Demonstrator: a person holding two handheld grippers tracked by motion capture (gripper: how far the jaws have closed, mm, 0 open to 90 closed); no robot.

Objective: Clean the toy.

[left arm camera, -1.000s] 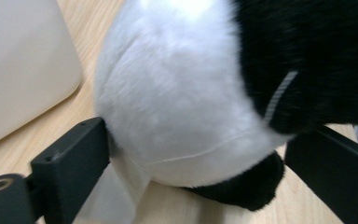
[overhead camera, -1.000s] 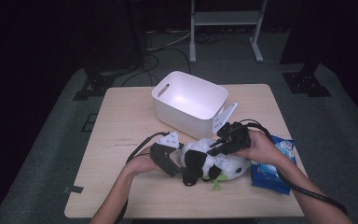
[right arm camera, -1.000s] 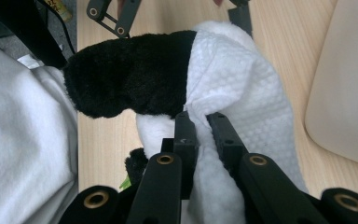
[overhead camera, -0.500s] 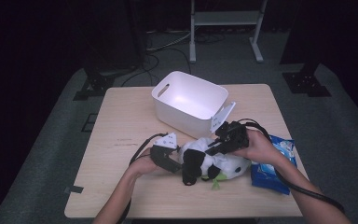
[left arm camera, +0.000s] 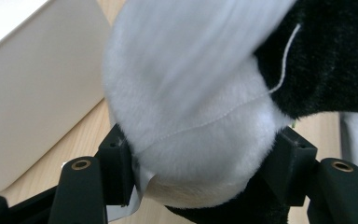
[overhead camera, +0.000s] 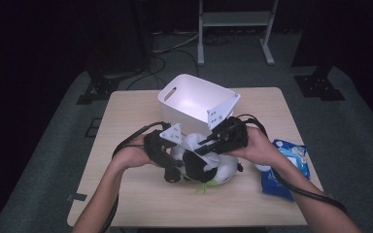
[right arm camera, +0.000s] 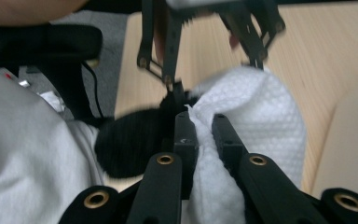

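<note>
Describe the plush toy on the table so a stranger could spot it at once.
On the wooden table, just in front of the white bin, lies the plush toy, between the two hands. It is furry black and white, unlike the flat blue packet beside it.

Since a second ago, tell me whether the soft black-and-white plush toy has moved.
Yes. The black-and-white plush toy, clamped by the left gripper whose jaws have just closed on it, has come up off the wooden table, nearer the white plastic bin.
</note>
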